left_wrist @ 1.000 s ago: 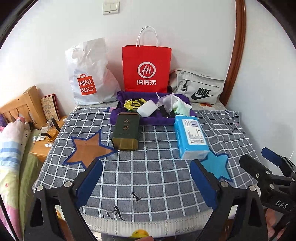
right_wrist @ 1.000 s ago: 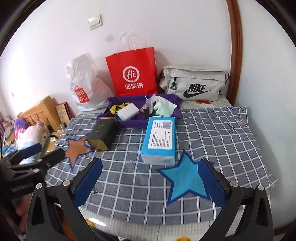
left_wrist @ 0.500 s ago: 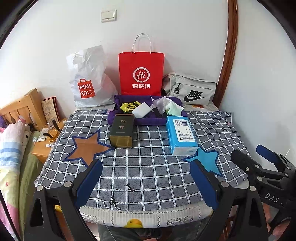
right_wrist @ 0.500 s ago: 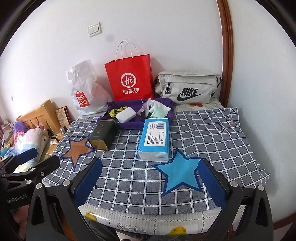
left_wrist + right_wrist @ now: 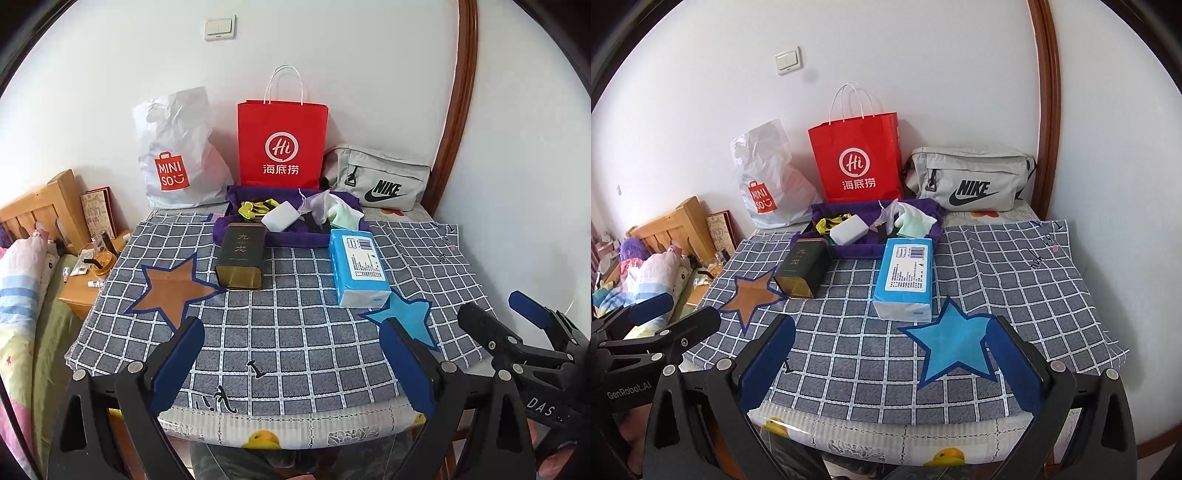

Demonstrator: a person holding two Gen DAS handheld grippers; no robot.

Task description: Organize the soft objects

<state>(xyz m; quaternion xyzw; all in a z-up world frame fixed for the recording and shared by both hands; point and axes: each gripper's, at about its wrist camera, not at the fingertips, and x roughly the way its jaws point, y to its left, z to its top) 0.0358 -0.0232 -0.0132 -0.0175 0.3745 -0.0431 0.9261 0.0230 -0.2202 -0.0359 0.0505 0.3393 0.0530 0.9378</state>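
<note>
Meanwhile both grippers have drawn back toward the table's near edge. Left gripper point(image 5: 291, 354) and right gripper point(image 5: 890, 354) hang wide open, empty. Soft cloths lie in the purple fabric tray point(image 5: 295, 240); the blue tissue pack point(image 5: 360, 271) lies just before it, so sorting looks paused or finished.

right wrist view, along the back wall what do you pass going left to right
white Miniso bag → red paper bag → grey Nike pouch
</note>
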